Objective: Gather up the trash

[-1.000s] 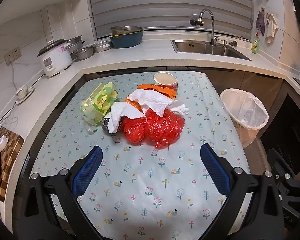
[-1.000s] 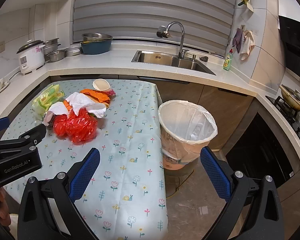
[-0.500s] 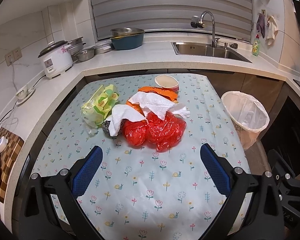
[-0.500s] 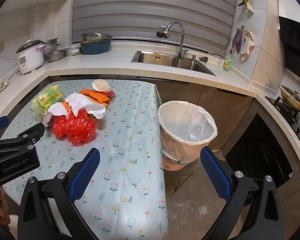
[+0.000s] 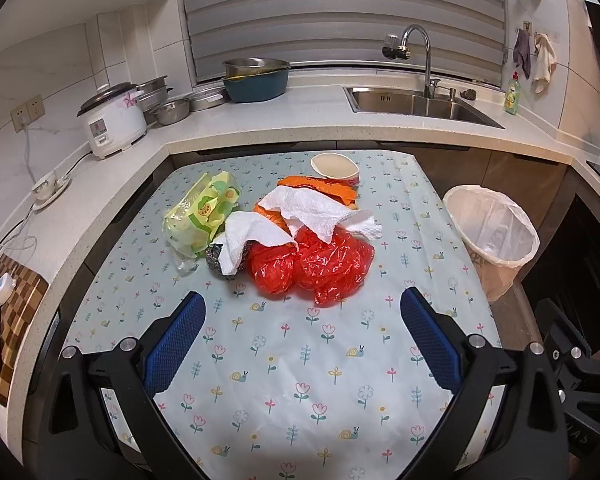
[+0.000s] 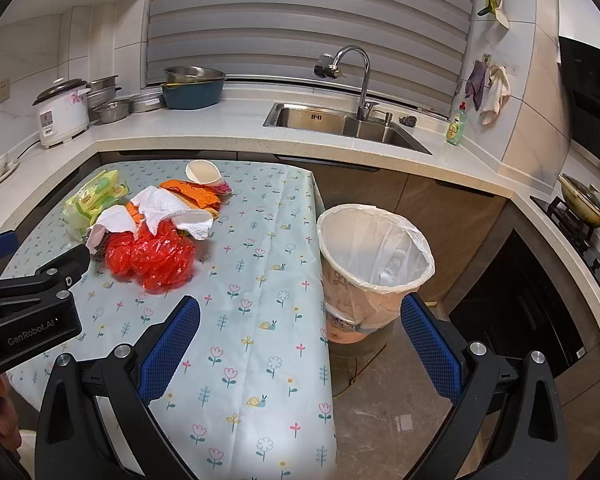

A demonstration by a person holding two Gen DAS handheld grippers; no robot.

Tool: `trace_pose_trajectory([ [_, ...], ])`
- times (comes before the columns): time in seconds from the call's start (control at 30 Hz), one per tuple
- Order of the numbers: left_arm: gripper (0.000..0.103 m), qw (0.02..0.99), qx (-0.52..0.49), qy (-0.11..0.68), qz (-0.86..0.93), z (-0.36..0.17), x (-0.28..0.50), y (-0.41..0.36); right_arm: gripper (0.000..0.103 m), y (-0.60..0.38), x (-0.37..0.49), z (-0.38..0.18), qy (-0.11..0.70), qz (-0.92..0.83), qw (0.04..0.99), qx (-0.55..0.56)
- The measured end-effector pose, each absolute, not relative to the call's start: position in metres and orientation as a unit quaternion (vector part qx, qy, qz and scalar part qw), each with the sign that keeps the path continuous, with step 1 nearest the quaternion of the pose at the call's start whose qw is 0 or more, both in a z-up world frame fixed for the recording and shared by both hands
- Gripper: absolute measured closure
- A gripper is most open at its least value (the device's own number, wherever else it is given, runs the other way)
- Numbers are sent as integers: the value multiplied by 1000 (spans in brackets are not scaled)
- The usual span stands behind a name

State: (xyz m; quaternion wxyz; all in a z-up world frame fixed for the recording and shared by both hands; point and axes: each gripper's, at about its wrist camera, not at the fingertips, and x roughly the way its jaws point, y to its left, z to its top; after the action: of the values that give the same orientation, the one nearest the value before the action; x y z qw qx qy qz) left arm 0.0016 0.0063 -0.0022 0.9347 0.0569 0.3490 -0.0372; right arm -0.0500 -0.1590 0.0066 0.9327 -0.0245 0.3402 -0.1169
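A: Left wrist view looks straight down the table, and the left gripper has its blue pads spread wide with nothing between them. Just beyond its fingertips lies the trash pile: a crumpled red plastic bag, white paper towels draped over it, orange scraps, a green wrapper to the left and a tipped paper cup at the far end.

B: Right wrist view shows the same heap off to the left, with the red plastic bag nearest. What does it add?

A: The bin. It stands on the floor touching the table's right edge, lined with a pale bag, and this view looks down into its mouth. The right gripper is likewise open and empty, one pad over the tablecloth, the other in front of the bin's lower wall.

B: And the left view's share?

A: It shows a dark scrubber-like lump tucked under one towel, which the right view hardly shows. The right view alone catches the left gripper's black body at its left edge.
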Motion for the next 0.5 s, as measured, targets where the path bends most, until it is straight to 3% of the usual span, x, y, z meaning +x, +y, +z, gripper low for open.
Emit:
trace_pose_trajectory([
  [0.5, 9, 935, 58, 348, -37, 0, 2, 8, 7, -159, -50, 6, 339, -117, 933, -24],
])
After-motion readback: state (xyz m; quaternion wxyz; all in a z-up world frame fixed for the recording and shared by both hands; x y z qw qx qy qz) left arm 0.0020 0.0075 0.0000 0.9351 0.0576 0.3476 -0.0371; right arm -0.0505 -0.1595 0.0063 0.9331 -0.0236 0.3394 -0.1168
